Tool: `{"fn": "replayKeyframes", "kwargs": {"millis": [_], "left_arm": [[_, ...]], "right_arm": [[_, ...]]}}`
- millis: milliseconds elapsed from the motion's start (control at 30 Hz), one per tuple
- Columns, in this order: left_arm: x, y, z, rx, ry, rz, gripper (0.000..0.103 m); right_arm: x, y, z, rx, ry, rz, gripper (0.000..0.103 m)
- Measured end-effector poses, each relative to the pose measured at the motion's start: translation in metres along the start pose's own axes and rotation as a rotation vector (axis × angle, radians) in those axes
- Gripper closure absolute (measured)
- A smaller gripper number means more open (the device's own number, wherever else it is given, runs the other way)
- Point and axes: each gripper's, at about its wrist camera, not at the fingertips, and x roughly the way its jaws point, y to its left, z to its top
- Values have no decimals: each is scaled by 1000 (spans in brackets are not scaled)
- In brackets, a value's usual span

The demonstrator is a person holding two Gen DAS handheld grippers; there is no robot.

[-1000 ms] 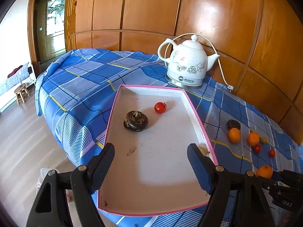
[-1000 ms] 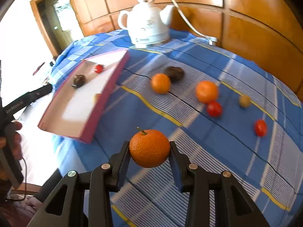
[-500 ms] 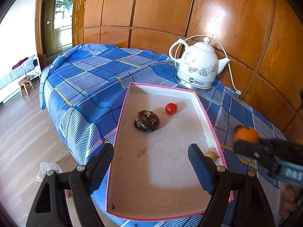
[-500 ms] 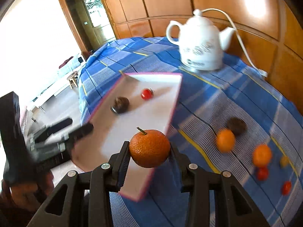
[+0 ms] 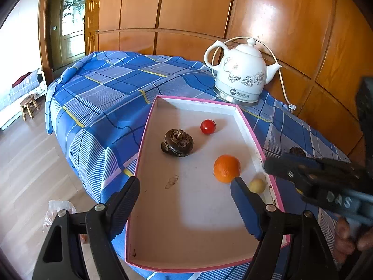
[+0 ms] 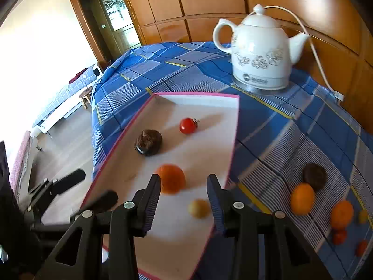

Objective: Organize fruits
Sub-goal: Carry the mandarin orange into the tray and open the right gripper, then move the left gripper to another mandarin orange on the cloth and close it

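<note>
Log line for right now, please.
left gripper: open, empty | right gripper: open, empty | tray: orange, tomato, dark fruit, yellow fruit | cloth: more fruit

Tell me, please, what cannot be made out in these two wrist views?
- Orange: blurred, right wrist view; resting or rolling unclear.
- Dark fruit on the cloth: left wrist view, mostly hidden behind the right gripper.
- Small red fruits: right wrist view, too small at the edge.

"DAS" on right gripper (image 5: pixel 303 177)

Home bedroom: blue plaid bedspread (image 5: pixel 112 88) near glossy wooden wall panels (image 5: pixel 198 4); white floral ceramic kettle (image 5: pixel 242 74); small wooden stool (image 5: pixel 28 105) far left.
</note>
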Motion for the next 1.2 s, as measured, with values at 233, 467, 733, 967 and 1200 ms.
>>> {"fn": "replayKeyframes", "kwargs": {"millis": [233, 467, 733, 967, 1200], "left_arm": [[-6, -7, -2, 26, -7, -11, 23], [-12, -16, -4, 55, -12, -32, 23], [-15, -25, -7, 82, -9, -52, 23], [-17, -30, -9, 95, -8, -62, 23], [-16, -33, -11, 103, 2, -70, 23]], "right_arm": [[-30, -16, -31, 39, -31, -81, 62], [-44, -28, -57, 64, -24, -153, 62], [-58, -45, -81, 128, -28, -188, 62], [-60, -63, -101, 192, -6, -217, 62], [-63, -80, -112, 256, -4, -250, 62]]}}
